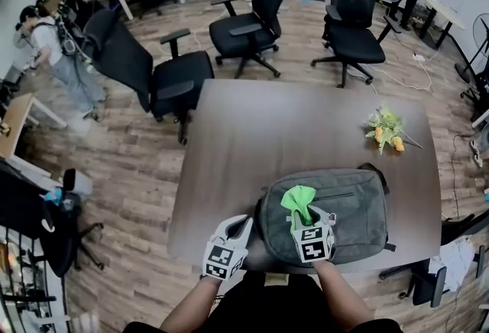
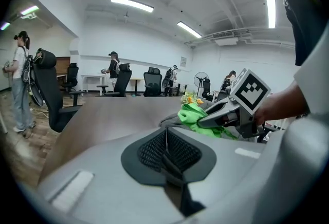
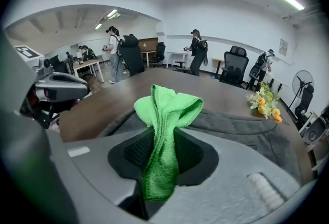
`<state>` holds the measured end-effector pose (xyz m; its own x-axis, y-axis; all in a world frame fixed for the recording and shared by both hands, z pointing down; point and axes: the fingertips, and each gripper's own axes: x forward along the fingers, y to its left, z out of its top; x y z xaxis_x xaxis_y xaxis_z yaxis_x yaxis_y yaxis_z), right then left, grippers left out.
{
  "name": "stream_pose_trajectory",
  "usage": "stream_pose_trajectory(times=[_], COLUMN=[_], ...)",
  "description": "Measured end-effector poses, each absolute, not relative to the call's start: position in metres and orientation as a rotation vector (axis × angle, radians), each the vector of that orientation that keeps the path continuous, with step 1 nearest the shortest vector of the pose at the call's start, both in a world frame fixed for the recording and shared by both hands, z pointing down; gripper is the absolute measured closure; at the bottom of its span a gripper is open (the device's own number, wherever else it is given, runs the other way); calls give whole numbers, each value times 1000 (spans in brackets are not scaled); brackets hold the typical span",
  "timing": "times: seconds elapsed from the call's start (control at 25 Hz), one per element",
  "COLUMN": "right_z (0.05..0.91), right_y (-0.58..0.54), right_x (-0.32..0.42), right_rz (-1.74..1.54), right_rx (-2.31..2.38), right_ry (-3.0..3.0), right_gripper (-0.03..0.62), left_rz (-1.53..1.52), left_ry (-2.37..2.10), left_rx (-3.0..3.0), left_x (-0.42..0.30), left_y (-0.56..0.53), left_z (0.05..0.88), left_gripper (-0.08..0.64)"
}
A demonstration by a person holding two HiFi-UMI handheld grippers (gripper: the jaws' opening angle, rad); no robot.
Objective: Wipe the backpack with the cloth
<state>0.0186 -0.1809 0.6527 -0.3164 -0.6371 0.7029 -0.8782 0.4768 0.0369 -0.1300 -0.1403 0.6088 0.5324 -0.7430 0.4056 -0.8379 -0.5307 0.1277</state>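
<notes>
Closest in, my right claw [image 1: 304,218] is clamped on the green cloth [image 1: 298,198], which bunches ahead of its tips just over the grey backpack [image 1: 348,221] lying under it on the table [image 1: 252,125]. Beside it at the bag's edge, the left claw [image 1: 241,226] has its jaws together on nothing. I judge the wipe is about to start: lower the cloth onto the fabric, then sweep. Only the right gripper view shows the pinch; only the head view shows the whole bag.
</notes>
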Motion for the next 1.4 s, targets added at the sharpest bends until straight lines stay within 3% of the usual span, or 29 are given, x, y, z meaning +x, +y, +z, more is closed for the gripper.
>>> stream_pose_trajectory(times=[0.36, 0.64, 1.4], right_z=[671, 686, 694], right_y=[-159, -156, -168], right_x=[-52, -55, 64], right_rz=[573, 567, 455], right_rx=[1108, 1106, 1236], right_ry=[-2132, -2080, -1852], right_gripper=[483, 483, 483], left_rz=[441, 453, 480], left_ry=[-1348, -1333, -1266], left_rx=[2441, 2434, 2471], left_x=[-157, -170, -108], left_y=[-129, -130, -130], left_z=[610, 615, 603], left_gripper=[535, 535, 537])
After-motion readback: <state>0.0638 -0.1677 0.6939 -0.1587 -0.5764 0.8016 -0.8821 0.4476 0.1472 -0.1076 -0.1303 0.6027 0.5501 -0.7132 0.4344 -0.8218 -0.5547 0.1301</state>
